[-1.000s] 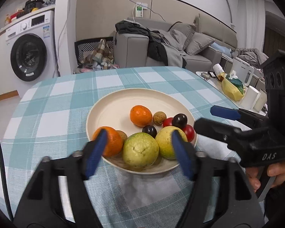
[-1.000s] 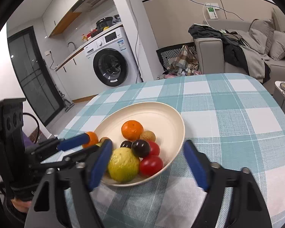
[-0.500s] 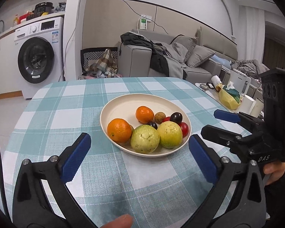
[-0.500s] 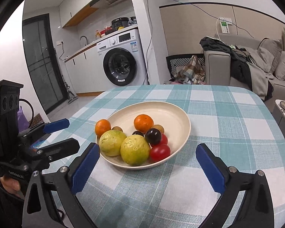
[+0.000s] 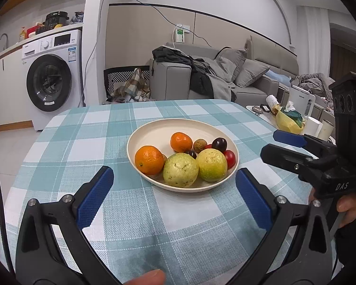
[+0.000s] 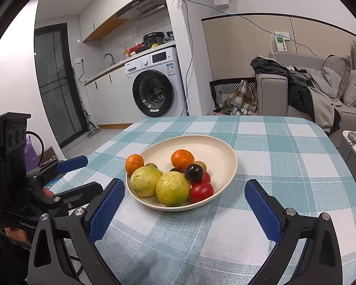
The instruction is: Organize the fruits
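A cream plate [image 5: 154,128] [image 6: 216,144] on the checked tablecloth holds two oranges [image 5: 149,159] [image 6: 182,159], two yellow-green guavas [image 5: 180,170] [image 6: 172,188], red tomatoes [image 6: 201,191], dark plums [image 6: 194,173] and a small brown fruit [image 5: 199,144]. My left gripper [image 5: 174,196] is open and empty, on the near side of the plate above the cloth. My right gripper [image 6: 185,207] is open and empty, on the near side of the plate from the right. Each gripper shows in the other's view [image 5: 284,146] [image 6: 80,175].
The table [image 6: 284,171] has a teal and white checked cloth. A side table with a yellow bag [image 5: 288,121] and cups stands right of it. A washing machine [image 6: 154,83] and a grey sofa [image 5: 225,80] stand behind.
Both grippers have pulled back from the plate and risen. Both jaws have opened wider. The fruits have not moved.
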`<state>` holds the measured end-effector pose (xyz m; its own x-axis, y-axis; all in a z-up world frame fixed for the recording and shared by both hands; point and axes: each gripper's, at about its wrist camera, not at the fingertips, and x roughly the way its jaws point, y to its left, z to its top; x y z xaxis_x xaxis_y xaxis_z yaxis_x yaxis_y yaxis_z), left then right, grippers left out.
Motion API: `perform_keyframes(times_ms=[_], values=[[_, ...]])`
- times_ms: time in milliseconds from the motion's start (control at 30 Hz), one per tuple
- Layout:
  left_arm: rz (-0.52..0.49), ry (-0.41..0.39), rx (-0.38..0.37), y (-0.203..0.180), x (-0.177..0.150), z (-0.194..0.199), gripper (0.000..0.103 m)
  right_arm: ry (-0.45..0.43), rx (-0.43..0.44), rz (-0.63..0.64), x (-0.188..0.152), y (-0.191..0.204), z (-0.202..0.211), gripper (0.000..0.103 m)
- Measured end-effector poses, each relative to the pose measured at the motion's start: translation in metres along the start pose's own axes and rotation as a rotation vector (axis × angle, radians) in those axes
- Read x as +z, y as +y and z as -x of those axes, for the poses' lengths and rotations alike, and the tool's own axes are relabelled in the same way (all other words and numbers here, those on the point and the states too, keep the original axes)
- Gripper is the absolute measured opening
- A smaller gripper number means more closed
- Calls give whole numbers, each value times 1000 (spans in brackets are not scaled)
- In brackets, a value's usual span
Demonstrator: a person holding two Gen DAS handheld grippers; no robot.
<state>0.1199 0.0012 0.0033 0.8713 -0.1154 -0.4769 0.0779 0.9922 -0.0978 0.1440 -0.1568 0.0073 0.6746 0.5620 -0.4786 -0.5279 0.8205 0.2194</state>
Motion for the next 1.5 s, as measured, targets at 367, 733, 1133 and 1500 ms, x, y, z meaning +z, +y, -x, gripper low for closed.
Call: perform_keyframes(times_ms=[367, 733, 1133, 1500], values=[[16, -10, 4, 2, -1, 1, 103, -37, -17, 29, 0, 6, 7, 103], [33, -21, 11, 5, 1, 4, 103, -44, -33, 54, 0, 12, 11, 103], [34, -21, 11, 5, 1, 4, 103, -42, -36, 55, 0, 13, 11, 103], [34, -20, 11, 6, 1, 4, 103, -43, -35, 57, 0, 13, 11, 103]])
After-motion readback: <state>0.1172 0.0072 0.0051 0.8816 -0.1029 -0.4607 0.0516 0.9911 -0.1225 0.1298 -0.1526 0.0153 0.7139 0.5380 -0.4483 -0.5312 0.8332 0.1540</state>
